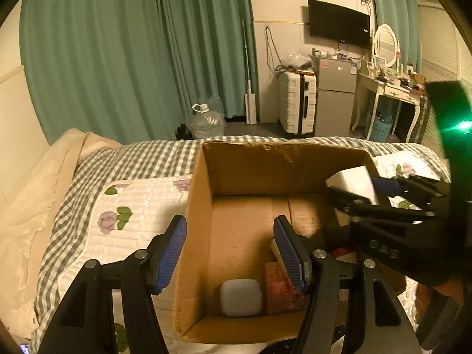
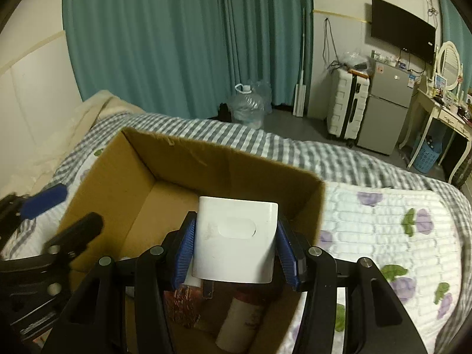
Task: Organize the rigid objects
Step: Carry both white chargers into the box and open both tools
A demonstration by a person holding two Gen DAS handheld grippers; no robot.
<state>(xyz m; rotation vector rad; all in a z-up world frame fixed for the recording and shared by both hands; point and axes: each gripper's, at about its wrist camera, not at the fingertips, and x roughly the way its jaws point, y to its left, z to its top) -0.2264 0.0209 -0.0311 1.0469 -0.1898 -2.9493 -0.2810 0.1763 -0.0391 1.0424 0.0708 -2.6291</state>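
Carrying a white box (image 2: 236, 242) pinched between the right gripper (image 2: 236, 250) pads, hovering over the open cardboard box (image 2: 206, 159) on the bed, its empty floor lying ahead and below; resting spread and empty, the left gripper (image 1: 230, 250) straddling the carton's near-left wall.

Box (image 1: 203, 206): on the bed (image 1: 141, 162).
In box: pouch (image 1: 241, 297) left of packet (image 1: 278, 289).
Block (image 2: 236, 242): above the box, between right gripper (image 2: 236, 250) pads.
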